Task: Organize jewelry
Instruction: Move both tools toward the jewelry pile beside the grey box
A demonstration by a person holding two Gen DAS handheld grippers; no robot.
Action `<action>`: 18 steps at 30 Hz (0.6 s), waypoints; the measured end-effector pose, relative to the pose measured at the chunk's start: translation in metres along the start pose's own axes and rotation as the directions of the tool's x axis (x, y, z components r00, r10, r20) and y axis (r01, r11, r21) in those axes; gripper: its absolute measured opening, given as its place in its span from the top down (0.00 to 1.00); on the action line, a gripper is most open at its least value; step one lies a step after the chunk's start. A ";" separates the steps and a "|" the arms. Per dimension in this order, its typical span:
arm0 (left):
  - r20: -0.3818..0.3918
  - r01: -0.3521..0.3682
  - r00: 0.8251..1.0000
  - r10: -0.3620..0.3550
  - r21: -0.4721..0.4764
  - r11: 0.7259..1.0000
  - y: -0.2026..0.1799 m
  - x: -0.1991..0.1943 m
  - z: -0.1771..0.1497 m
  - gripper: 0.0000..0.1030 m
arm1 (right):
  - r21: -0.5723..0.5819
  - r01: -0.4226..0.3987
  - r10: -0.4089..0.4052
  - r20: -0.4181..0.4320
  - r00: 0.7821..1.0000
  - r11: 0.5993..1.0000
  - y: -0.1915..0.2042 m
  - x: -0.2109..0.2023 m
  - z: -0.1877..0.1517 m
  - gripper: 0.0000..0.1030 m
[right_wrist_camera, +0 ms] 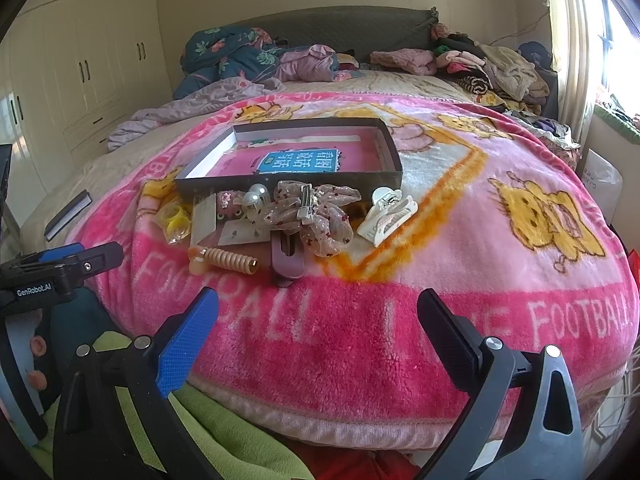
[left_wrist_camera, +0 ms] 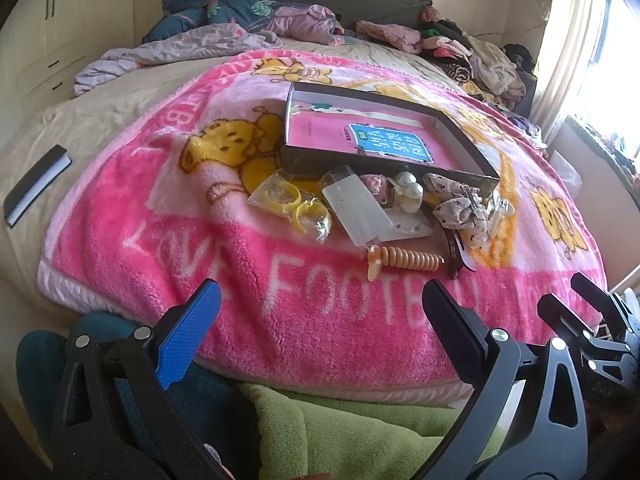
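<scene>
A shallow dark box [left_wrist_camera: 468,136] [right_wrist_camera: 296,182] with a pink book inside lies on the pink blanket. In front of it lies a pile of accessories: yellow rings in a bag [left_wrist_camera: 288,200] [right_wrist_camera: 176,220], pearl clip [left_wrist_camera: 410,190] [right_wrist_camera: 256,200], floral bow [left_wrist_camera: 464,212] [right_wrist_camera: 316,216], white claw clip [right_wrist_camera: 388,216], orange spiral clip [left_wrist_camera: 404,258] [right_wrist_camera: 224,260], purple clip [right_wrist_camera: 286,256]. My left gripper [left_wrist_camera: 320,320] is open and empty, near the bed's front edge. My right gripper [right_wrist_camera: 318,320] is open and empty, also short of the pile.
The pink blanket [left_wrist_camera: 200,280] [right_wrist_camera: 480,240] covers a bed with heaped clothes [left_wrist_camera: 460,44] [right_wrist_camera: 480,64] at the back. A black notebook [left_wrist_camera: 36,184] [right_wrist_camera: 68,214] lies at the left. Green fabric [left_wrist_camera: 340,432] lies below the grippers. Wardrobes [right_wrist_camera: 80,60] stand left.
</scene>
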State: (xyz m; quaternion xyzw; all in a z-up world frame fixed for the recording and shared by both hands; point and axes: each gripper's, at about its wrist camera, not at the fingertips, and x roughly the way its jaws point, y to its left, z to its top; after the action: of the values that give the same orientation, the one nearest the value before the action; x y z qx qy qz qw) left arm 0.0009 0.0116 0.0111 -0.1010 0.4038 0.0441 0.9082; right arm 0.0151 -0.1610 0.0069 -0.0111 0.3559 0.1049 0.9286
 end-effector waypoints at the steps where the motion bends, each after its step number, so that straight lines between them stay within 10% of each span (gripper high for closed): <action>1: -0.002 0.001 1.000 -0.001 -0.006 1.000 0.002 0.001 0.000 0.10 | -0.003 0.002 -0.002 0.002 1.000 1.000 0.000 0.002 0.001 0.06; 18: -0.062 0.014 0.998 -0.022 -0.112 0.994 0.036 0.030 0.010 0.10 | -0.041 -0.029 0.027 -0.035 0.999 0.999 -0.004 0.052 0.028 0.06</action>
State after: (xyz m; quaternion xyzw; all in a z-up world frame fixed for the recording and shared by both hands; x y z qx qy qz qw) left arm 0.0227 0.0490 -0.0098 -0.1565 0.4282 0.0552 0.8883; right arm 0.0723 -0.1529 -0.0064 -0.0270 0.3696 0.1250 0.9203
